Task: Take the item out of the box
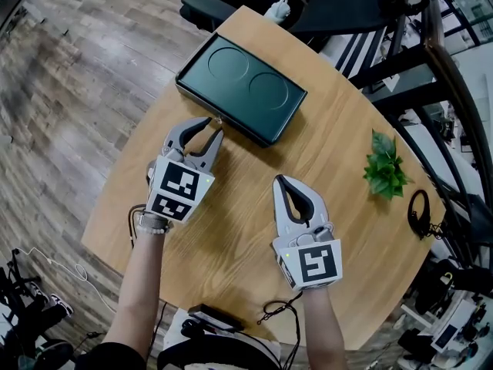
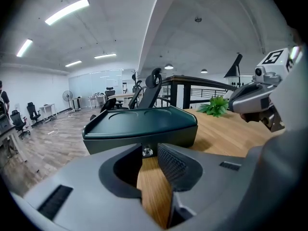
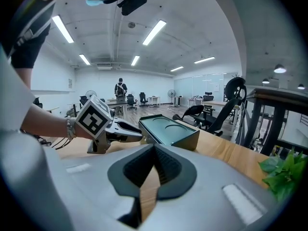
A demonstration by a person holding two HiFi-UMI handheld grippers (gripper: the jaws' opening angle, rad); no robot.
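Note:
A shut dark green box [image 1: 243,87] with two round hollows in its lid lies at the far side of the round wooden table [image 1: 231,237]. A small metal latch [image 1: 219,119] sits on the box's near wall. My left gripper [image 1: 213,126] is open by a narrow gap, its tips just short of that latch [image 2: 147,151], and holds nothing. In the left gripper view the box [image 2: 139,124] fills the middle. My right gripper [image 1: 281,181] hovers over the table's middle, shut and empty, pointing toward the box [image 3: 168,129].
A small green plant [image 1: 385,168] stands at the table's right. A black looped cord [image 1: 418,210] lies near the right rim. Black chairs and a dark railing [image 1: 370,6] crowd the far side. Cables and a black device [image 1: 212,314] sit by the near edge.

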